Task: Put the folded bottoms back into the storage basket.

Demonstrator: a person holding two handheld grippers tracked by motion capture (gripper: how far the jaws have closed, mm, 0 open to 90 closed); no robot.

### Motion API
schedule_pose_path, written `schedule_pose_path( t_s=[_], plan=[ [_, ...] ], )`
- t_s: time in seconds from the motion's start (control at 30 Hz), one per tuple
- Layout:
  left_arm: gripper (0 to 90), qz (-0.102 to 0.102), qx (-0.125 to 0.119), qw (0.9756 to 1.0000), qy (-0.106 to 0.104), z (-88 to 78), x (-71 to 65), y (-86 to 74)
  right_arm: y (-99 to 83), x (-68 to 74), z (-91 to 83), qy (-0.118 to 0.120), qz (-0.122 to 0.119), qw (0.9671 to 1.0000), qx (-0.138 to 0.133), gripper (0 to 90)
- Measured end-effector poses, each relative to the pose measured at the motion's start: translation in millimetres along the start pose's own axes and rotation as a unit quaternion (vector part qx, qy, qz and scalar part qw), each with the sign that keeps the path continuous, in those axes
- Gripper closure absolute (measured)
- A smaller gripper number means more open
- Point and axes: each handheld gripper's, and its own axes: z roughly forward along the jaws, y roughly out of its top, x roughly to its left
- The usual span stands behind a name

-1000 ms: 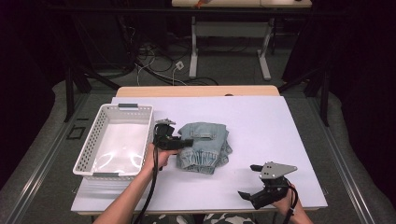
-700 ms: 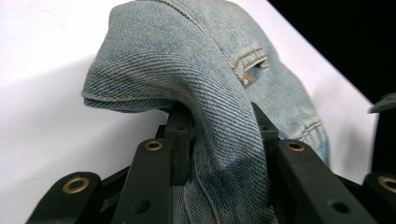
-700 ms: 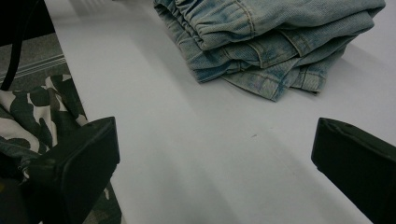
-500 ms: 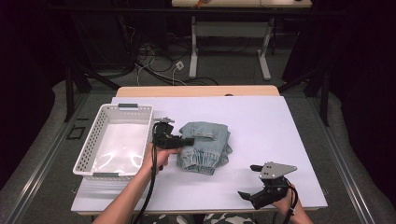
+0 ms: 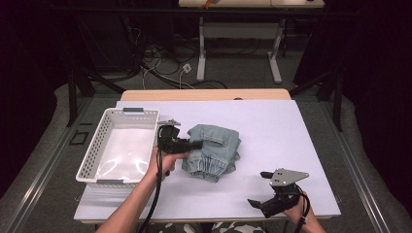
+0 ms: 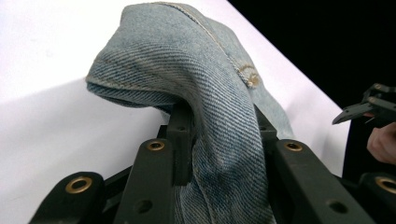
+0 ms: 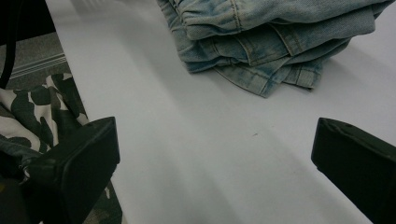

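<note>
- Little has shifted since the earlier frames: both hands sit where they were, and the left gripper (image 5: 194, 144) has been pinching a little tighter on the denim, so the grip now looks settled.
- At 9 o'clock on the white table (image 5: 272, 126) stands a white perforated basket (image 5: 92, 155), empty, with its long side toward the jeans; it looks like the place where the garment is meant to go, which would explain why it sits just beside the working hand.
- The left gripper lies between the basket and the folded jeans (image 5: 214, 150), pointing toward 3 o'clock. In the left gripper view its jaws are clamped on a fold of the jeans (image 6: 219, 116), and the cloth drapes up and over them, so the grip seems to take the edge layers, not the whole stack.
- The jeans lie near the table's centre, folded into a compact stack and touching the left gripper at their 9 o'clock edge. The right gripper view shows the layered hems (image 7: 261, 56) resting flat on the table.
- At 5 o'clock the right gripper (image 5: 260, 201) rests near the front edge, well apart from the jeans, with its jaws spread wide and nothing between them. It appears to be waiting, perhaps ready to support the far side when the stack is lifted.
</note>
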Motion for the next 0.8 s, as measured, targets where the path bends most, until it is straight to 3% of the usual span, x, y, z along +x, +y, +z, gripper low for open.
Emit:
schedule_pose_path(
  t_s=[0.27, 0.8],
  plan=[
    [71.0, 0.000, -0.014, 0.9999, -0.003, -5.1, -1.2, 1.0, -0.1, -0.1, 0.3, 0.001, -0.001, 1.0000, 0.002, 0.9],
    [71.4, 0.024, -0.020, 0.9995, 0.009, -17.6, -8.1, 7.5, -0.1, 0.2, 0.6, -0.001, 0.000, 1.0000, 0.004, 1.4]
  ],
)
